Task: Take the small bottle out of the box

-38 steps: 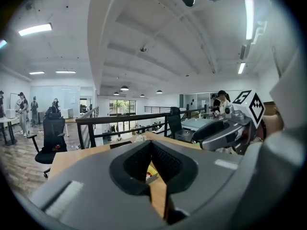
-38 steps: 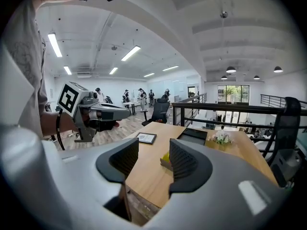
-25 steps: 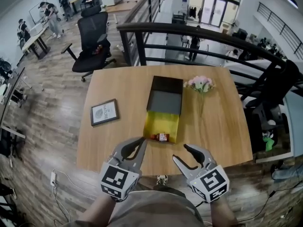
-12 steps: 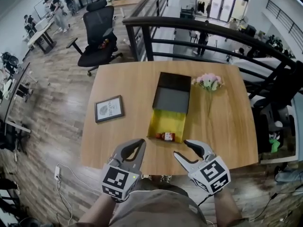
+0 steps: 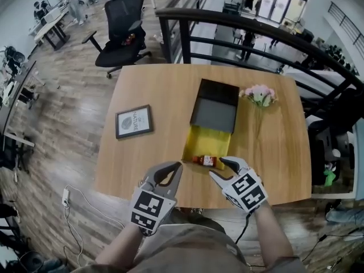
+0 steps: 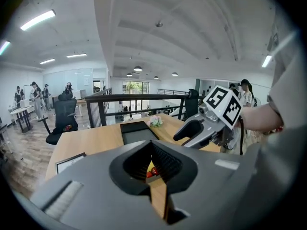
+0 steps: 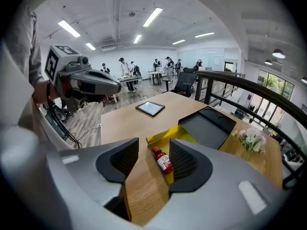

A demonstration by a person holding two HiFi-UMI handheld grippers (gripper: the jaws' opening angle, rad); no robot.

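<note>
The small bottle (image 5: 206,160), red-capped with a red and white label, lies on its side at the near end of the yellow-lined box (image 5: 209,143). The box's black lid (image 5: 215,112) rests across its far end. My right gripper (image 5: 218,168) is open at the box's near edge, its far finger just right of the bottle. In the right gripper view the bottle (image 7: 163,161) shows between the spread jaws, ahead of the pads and untouched. My left gripper (image 5: 164,174) hovers over the table left of the box, its jaws a narrow slit apart and empty. The bottle (image 6: 150,172) shows through that slit.
A framed picture (image 5: 133,121) lies on the wooden table (image 5: 159,95) to the left of the box. Pink flowers (image 5: 260,94) lie to the lid's right. A black railing (image 5: 256,33) runs behind the table, with an office chair (image 5: 122,21) beyond its far left corner.
Both grippers have come forward and down toward the box. The right one went from short of the table edge to the box's near end beside the bottle. Its jaws stayed spread.
</note>
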